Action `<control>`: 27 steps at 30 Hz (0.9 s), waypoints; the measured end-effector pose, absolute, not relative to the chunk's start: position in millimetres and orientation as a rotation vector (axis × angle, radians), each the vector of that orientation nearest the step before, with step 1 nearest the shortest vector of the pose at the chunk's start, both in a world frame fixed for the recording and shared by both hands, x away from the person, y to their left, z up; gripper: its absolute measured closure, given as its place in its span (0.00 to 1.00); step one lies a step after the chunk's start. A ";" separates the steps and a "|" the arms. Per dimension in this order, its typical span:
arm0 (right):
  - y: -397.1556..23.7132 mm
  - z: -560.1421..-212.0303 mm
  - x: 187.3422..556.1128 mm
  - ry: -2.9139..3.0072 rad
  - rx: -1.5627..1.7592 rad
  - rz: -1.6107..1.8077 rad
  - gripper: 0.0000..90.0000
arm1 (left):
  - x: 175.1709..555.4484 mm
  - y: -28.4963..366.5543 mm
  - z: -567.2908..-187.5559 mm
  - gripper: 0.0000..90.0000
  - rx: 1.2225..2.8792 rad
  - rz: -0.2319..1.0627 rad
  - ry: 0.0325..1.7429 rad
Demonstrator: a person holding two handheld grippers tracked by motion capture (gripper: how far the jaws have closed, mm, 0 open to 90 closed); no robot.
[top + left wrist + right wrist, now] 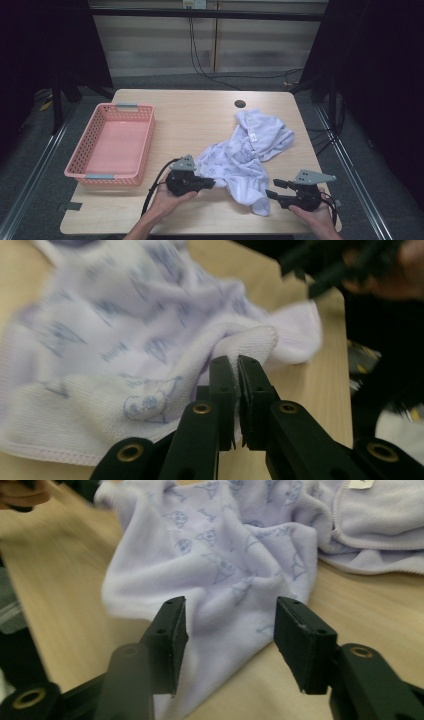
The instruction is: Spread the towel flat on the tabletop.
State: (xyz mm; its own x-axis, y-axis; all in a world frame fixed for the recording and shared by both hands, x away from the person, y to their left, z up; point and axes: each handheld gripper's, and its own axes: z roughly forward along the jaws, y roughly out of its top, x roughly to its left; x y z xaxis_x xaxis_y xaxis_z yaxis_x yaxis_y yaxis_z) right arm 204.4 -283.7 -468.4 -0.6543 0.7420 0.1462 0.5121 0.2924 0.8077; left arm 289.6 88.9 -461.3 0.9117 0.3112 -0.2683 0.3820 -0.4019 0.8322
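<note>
A pale lilac cloth (245, 155) with a blue print lies crumpled on the right half of the wooden table (200, 115). My left gripper (212, 184) lies at the cloth's near left edge. In the left gripper view its jaws (237, 365) are shut on a hemmed fold of the cloth (125, 330). My right gripper (272, 189) is at the cloth's near right corner. In the right gripper view it (230, 625) stands open, with the cloth (225, 555) lying between and below the two pads, which do not press on it.
A pink plastic basket (145, 145) with nothing in it stands at the table's left side. A dark round hole (240, 104) sits near the far edge. Black cables run across the floor beyond the table.
</note>
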 end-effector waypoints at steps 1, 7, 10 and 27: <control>-283.7 -468.4 204.4 2.306 1.149 1.292 0.52 | 289.6 88.9 -461.3 0.96 2.018 -0.084 0.500; -276.6 -472.8 185.0 2.347 1.134 1.293 0.45 | 304.9 103.8 -446.3 0.96 1.915 -0.056 0.565; -265.3 -483.2 191.7 2.430 1.122 1.211 0.44 | 311.7 111.1 -440.2 0.96 1.850 -0.056 0.600; -262.6 -495.8 215.4 2.437 1.161 1.034 0.82 | 316.4 151.9 -419.8 0.97 1.723 0.028 0.684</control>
State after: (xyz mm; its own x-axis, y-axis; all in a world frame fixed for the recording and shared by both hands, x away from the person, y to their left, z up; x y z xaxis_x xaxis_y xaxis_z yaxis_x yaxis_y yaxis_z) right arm 215.4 -262.6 -495.8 -0.6513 0.7552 0.0737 0.5779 0.4307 0.6932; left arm 316.4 151.9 -419.8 0.8255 0.4534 -0.3360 0.4241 -0.1056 0.8994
